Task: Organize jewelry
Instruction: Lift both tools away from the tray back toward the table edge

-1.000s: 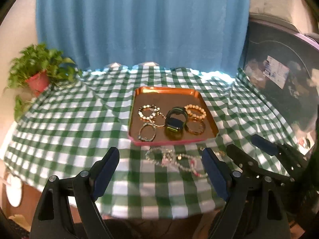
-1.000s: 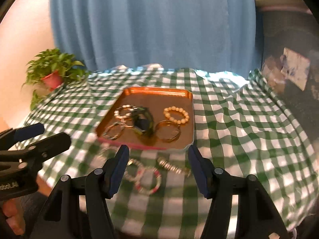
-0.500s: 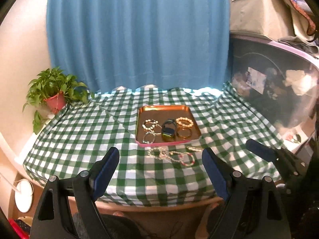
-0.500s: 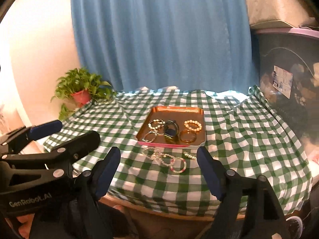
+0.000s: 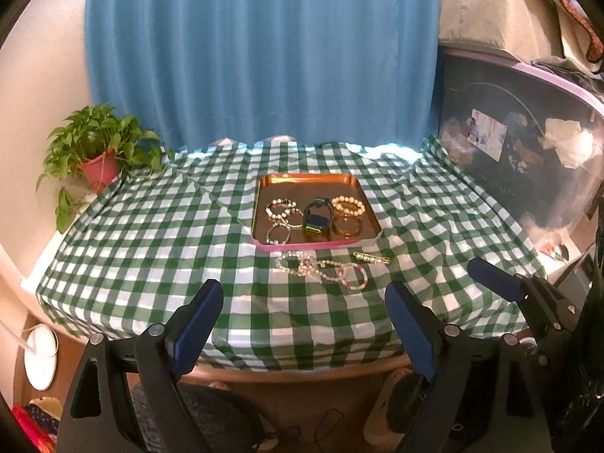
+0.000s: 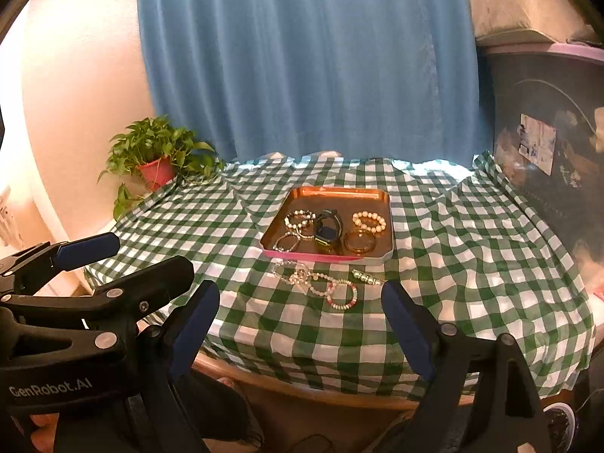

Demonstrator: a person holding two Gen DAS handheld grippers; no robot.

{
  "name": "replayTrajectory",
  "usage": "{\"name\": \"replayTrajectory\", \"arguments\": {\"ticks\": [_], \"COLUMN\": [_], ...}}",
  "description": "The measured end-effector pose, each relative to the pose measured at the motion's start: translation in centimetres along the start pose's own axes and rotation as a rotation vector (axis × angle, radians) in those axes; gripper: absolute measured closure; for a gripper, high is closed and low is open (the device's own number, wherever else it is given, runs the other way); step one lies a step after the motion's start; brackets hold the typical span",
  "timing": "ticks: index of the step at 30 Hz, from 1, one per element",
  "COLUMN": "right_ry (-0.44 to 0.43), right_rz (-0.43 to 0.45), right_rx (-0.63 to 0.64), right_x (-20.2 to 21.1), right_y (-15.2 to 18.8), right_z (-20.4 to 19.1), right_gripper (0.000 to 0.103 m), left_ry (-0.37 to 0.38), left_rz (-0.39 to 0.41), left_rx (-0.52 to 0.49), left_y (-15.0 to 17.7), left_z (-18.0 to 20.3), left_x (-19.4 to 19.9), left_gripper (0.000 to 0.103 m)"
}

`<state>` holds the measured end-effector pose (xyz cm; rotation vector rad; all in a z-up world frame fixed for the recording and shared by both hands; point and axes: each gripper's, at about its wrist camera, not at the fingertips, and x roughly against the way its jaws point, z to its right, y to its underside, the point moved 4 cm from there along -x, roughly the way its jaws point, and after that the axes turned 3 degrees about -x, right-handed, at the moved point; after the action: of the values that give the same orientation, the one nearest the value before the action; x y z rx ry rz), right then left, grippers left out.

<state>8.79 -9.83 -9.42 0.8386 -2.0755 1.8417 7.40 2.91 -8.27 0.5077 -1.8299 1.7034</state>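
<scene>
A glossy metal tray (image 5: 264, 222) lies on matt checked cloth (image 5: 151, 241).

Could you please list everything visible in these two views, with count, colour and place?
tray: one, copper with pink rim, centre of the table
bracelets in tray: about five, beaded and gold
watch: one, dark, mid-tray
loose jewelry: a few beaded pieces plus a small clip, on the cloth in front of the tray
tablecloth: one, green and white check
plant: one, green, red pot, far left
curtain: one, blue, behind
storage bin: one, dark, right
left gripper: blue pads, empty, jaws opening
right gripper: blue pads, empty, jaws opening
</scene>
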Motion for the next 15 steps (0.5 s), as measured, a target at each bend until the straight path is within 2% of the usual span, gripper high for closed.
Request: {"name": "replayTrajectory", "arguments": {"ticks": [9, 15], "right_ry": [-0.004, -0.015], "right_rz": [-0.029, -0.051], "right_rx": [-0.02, -0.012], "right_x": [-2.3, -4.2], "right_y": [0.3, 0.8], "right_z": [1.4, 2.0], "right_gripper": [0.018, 0.018], "left_ry": [0.022, 0.082], "left_rz": [-0.007, -0.04], "left_rx": [-0.01, 0.056], "left_y": [-0.2, 0.7], "left_z": [0.2, -1.0], "left_x": [-3.0, -5.7], "left_gripper": [0.015, 0.015]}}
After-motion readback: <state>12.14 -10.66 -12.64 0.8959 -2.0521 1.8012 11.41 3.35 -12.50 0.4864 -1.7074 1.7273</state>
